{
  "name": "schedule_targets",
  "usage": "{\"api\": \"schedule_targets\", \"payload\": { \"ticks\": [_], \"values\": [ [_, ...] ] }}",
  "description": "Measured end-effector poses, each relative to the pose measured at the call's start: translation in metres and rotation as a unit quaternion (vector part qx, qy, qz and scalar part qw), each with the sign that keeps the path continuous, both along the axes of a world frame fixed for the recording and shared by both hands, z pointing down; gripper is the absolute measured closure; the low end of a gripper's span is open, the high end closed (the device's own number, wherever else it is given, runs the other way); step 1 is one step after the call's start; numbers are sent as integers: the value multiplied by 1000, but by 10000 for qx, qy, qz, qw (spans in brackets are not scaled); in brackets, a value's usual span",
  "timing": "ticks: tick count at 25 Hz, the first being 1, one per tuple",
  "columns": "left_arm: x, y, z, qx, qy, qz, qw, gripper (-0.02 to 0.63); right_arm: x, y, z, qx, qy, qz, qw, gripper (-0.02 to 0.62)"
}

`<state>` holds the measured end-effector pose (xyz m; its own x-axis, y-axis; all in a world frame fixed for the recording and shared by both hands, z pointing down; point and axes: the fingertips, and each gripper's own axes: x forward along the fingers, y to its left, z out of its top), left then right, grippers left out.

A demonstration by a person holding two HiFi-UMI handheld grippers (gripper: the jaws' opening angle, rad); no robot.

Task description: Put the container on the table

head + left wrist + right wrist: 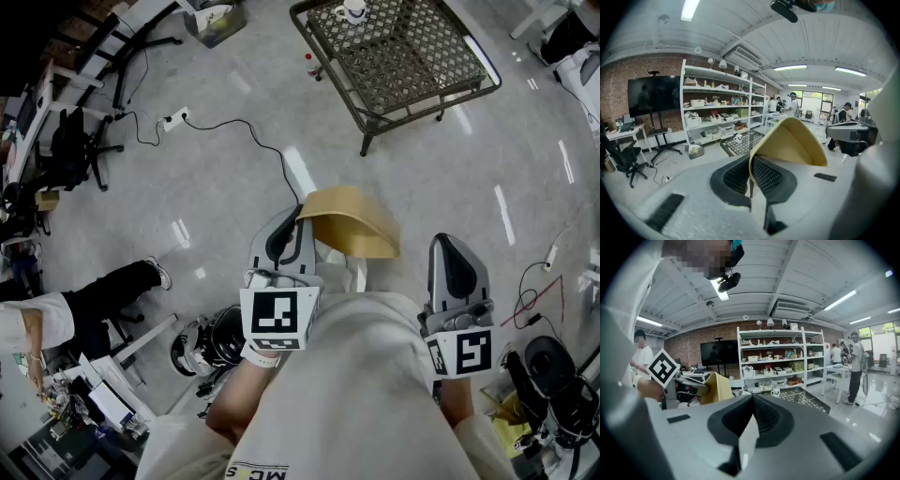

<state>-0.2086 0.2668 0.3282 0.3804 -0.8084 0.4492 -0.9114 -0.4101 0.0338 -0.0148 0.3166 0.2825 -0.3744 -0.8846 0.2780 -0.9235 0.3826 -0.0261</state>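
The container (pixel 349 221) is a tan, bowl-like plastic tub held tilted in the air in front of my body. My left gripper (pixel 296 221) is shut on its rim; in the left gripper view the jaws (pixel 751 164) pinch the thin yellow wall of the container (pixel 790 143). My right gripper (pixel 450 246) hangs beside it on the right, shut and empty, with its pads pressed together (pixel 752 403). The table (pixel 403 56) is a low dark metal mesh table far ahead, also in the gripper views (pixel 746 141) (pixel 806 398). From the right gripper view the container (pixel 717 387) shows at left.
A white mug (pixel 354 10) stands on the table's far part. A power strip and black cable (pixel 234 127) lie on the grey floor to the left. White shelves (pixel 719 110) line the brick wall. A seated person (pixel 56 314) and office clutter are at lower left.
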Motion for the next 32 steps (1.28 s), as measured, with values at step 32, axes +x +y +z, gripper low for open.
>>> {"api": "schedule_targets", "payload": {
  "ticks": [32],
  "values": [
    [84,40,-32,110,-173,-361,9991,575,135,20,-31,727,-453,333,9958,577]
  ]
}}
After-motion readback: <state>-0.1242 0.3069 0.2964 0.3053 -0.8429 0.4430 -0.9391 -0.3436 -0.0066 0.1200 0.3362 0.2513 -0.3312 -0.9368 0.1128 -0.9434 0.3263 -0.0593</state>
